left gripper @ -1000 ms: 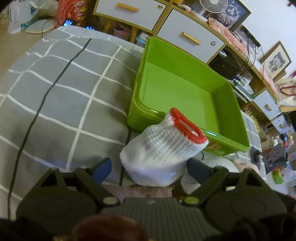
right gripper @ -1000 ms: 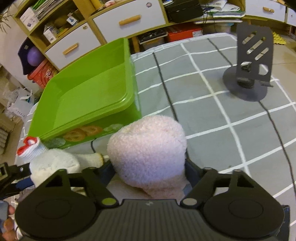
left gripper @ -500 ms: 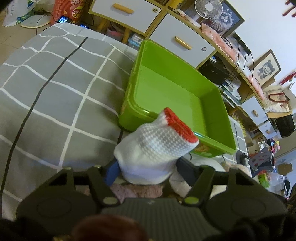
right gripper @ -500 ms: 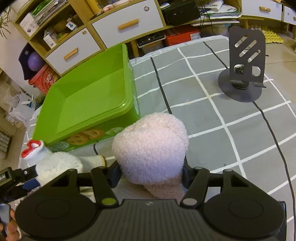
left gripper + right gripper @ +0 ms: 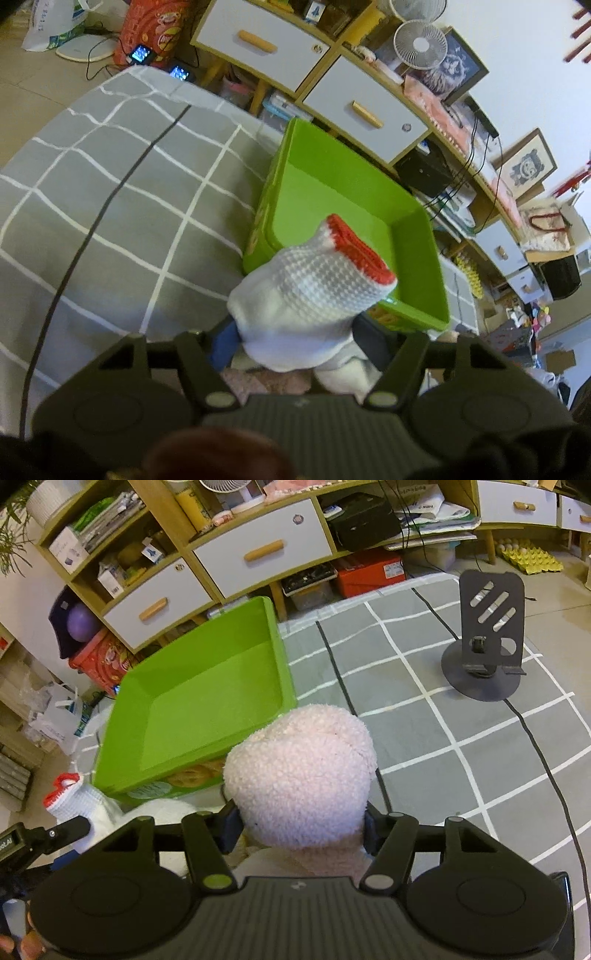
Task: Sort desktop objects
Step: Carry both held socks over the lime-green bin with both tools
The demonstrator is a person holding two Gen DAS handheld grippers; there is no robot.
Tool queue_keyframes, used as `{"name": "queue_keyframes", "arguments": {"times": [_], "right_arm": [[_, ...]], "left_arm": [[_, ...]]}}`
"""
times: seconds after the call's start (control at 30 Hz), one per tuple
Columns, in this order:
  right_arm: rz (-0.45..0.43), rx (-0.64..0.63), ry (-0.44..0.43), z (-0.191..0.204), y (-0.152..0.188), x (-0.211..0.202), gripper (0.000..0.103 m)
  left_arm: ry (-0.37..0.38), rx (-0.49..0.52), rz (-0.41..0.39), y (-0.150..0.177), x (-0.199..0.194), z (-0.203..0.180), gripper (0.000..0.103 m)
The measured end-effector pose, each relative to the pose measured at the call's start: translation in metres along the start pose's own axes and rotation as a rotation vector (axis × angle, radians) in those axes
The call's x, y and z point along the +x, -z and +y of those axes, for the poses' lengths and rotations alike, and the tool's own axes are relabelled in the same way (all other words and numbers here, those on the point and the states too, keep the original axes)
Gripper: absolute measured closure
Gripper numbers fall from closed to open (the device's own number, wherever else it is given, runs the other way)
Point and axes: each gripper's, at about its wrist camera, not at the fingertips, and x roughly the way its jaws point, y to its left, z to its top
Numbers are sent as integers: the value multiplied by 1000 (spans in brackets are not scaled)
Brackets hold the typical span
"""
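Note:
My left gripper [image 5: 295, 339] is shut on a white knitted glove with a red cuff [image 5: 310, 288] and holds it above the cloth, near the front edge of the green bin [image 5: 343, 192]. The glove also shows in the right wrist view [image 5: 74, 801]. My right gripper [image 5: 299, 827] is shut on a fluffy pink sock [image 5: 299, 771], held just in front of the green bin [image 5: 207, 701]. The bin looks empty inside.
A grey checked cloth [image 5: 461, 738] covers the table. A black phone stand [image 5: 484, 642] stands at the right on it. More white and pink fabric [image 5: 343, 376] lies under the left gripper. Drawers and shelves [image 5: 258, 554] line the far side.
The left gripper closed on the glove and lifted it. Both grippers have risen with their loads, so the bin sits lower and farther in both views.

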Motion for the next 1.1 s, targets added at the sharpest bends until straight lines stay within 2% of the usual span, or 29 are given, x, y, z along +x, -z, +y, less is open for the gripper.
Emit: {"name": "queue_keyframes", "arguments": {"times": [0.13,0.27,0.5,0.9,1.1], "right_arm": [[2,26,-22,4,0,-7,41],[7,42,-57,12,-5,-13,41],[-7,46,-77,23,-26,-18,41],[-55,72,-130,30,-72,2,41],[-90,20,-126,42,-81,18,41]], "left_arm": [[-18,1,2,0,-10,-7,36],[-3,7,-10,-6,-17,-18,36],[-4,28,-31,-23,-17,-36,36],[21,11,-52,-53,21,-45,36],[4,36,-79,-59,43,-45,36]]}}
